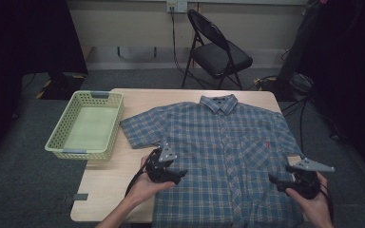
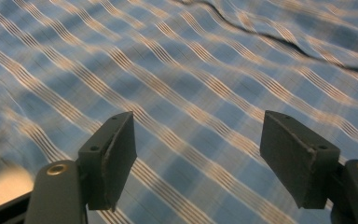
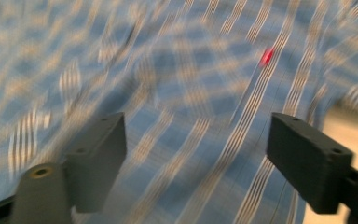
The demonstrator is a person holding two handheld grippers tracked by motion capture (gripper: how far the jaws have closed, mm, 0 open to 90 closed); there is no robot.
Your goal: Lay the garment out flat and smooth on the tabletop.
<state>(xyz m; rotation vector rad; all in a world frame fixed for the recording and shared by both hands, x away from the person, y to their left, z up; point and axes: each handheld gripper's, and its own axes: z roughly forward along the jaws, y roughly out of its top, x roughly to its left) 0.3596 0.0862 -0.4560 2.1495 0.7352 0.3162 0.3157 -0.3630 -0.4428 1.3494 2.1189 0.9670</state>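
A blue-and-tan plaid short-sleeved cotton shirt (image 1: 218,156) lies spread flat, front up and buttoned, over most of the light wooden table (image 1: 104,190), collar at the far edge and hem toward the person. The left gripper (image 1: 178,175) hovers over the shirt's left side near its edge, fingers (image 2: 116,154) released and wide apart with only checked cloth between them. The right gripper (image 1: 274,180) sits over the shirt's right side (below the chest pocket with its small red tag (image 3: 266,56)), fingers equally spread and holding nothing. A pale green perforated plastic basket (image 1: 59,133) rests on the table's left corner, just beside the sleeve.
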